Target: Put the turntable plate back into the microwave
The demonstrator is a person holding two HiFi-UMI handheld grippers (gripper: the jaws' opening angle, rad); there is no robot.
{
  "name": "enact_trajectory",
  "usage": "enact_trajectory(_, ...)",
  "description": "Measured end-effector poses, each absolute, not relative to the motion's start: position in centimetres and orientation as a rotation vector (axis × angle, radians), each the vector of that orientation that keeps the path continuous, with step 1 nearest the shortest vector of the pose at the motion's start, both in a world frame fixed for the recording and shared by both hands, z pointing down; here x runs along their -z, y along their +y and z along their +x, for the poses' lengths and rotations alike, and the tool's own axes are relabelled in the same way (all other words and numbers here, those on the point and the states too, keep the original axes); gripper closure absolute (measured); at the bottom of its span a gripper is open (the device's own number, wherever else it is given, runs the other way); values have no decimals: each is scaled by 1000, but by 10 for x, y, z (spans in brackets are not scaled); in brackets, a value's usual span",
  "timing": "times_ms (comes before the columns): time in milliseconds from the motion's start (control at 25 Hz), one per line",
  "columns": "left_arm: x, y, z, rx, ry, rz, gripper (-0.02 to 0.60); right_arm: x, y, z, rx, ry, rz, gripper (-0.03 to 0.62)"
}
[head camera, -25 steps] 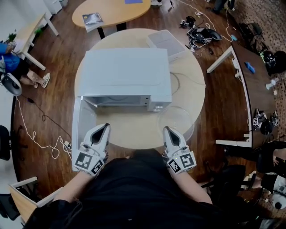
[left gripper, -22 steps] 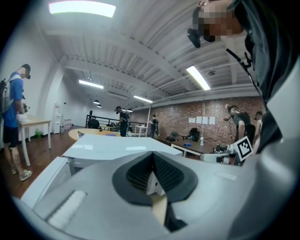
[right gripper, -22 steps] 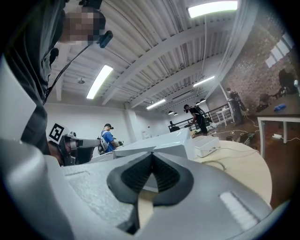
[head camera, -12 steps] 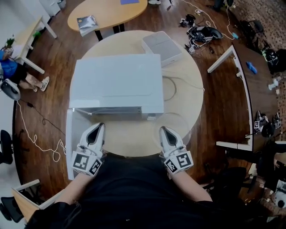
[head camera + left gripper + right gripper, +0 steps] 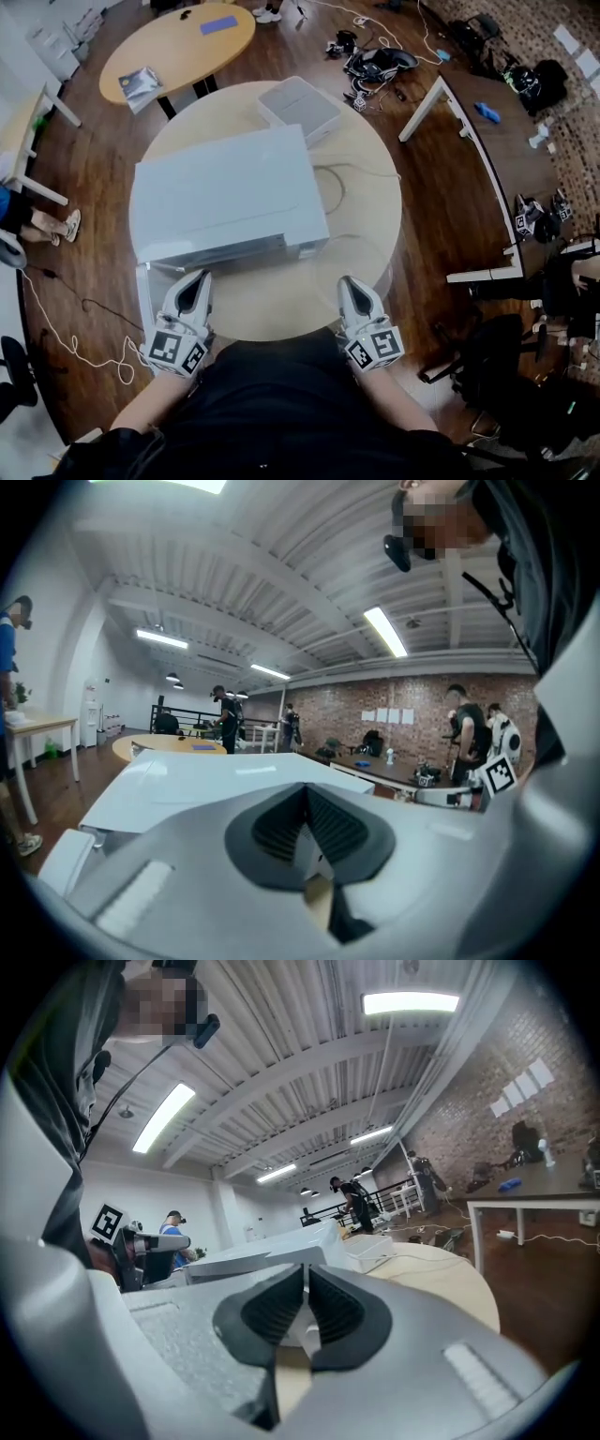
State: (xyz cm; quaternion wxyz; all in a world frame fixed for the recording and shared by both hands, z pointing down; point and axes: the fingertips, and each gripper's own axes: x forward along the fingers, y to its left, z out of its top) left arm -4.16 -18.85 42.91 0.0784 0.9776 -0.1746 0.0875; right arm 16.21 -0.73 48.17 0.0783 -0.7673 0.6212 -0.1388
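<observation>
Left gripper [image 5: 195, 281] and right gripper [image 5: 350, 284], white plastic with ribbed black pads [image 5: 277, 827], are closed and empty. Clear round glass turntable plate [image 5: 367, 255] lies on the round beige table [image 5: 281, 314], right of the boxy white microwave [image 5: 225, 192].

Head view: high overhead, facing steeply down. Round table [image 5: 366, 225] and microwave [image 5: 230, 192] fill mid-frame; left gripper [image 5: 199, 277] and right gripper [image 5: 346, 281] sit at the near edge.

Left gripper view: low, close behind its jaws, near level, facing across the microwave top toward a brick wall [image 5: 375, 714].

Right gripper view: likewise low, facing over the table.

Shared: the microwave shows in all three. Each gripper view catches the other's marker cube [image 5: 500, 775].
</observation>
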Motion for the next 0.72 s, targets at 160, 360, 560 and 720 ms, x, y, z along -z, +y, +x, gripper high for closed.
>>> enact_trajectory(160,-435,-192,-47,-281,-453,2934,575,-477,7,164,426,1774,-2330,586)
enact_trajectory(360,-433,-197,-47,-259,-418,2944,575,-493,33,162,500,1676,-2359,586)
enact_trajectory(560,-433,-189,-38,-267,-366,2962,575,-507,53,167,471,1651,-2447,586)
enact_trajectory(720,-424,-185,-37,-239,-372,2981,575,-523,65,177,516,1586,-2433,586)
